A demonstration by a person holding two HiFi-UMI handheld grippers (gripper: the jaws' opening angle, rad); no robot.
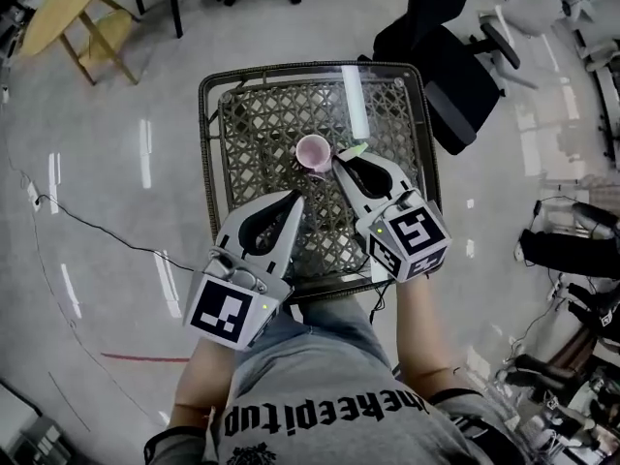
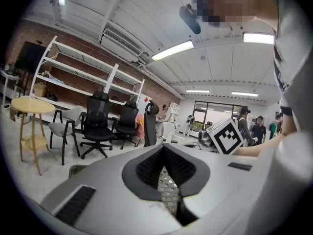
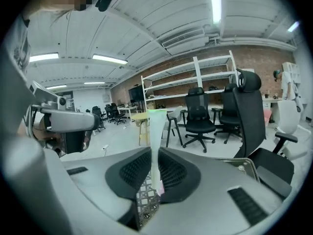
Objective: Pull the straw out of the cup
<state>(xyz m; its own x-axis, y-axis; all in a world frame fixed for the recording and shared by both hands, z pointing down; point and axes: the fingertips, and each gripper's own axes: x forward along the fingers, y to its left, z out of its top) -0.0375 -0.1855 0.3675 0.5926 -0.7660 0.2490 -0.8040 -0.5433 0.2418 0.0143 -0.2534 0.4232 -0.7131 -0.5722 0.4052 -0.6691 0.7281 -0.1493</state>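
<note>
Nearest the head camera is the person's grey printed shirt, with both forearms reaching forward over a worktop (image 1: 262,134) of woven cane under glass. A small pink cup (image 1: 313,153) stands near the middle of it.

The right gripper (image 1: 339,156) sits just beside the cup, on the cup's right. In the right gripper view its fingers (image 3: 171,173) pinch a pale straw (image 3: 155,141) that stands upright between them, with its green-tinged top above the grip. From the head view only a short pale green piece of the straw (image 1: 355,149) shows by the cup's rim. Whether the lower end has cleared the cup cannot be told.

The left gripper (image 1: 296,200) points toward the cup from the near left and stops short of it. Its fingers (image 2: 146,168) are pressed together with nothing between them.

The step in hand appears to be drawing the straw up and out. To do it well, lift straight along the straw's own line, with a firm but light pinch so the thin tube does not crush or slip. Nothing steadies the cup, so a sideways drag against the rim could tip it.
</note>
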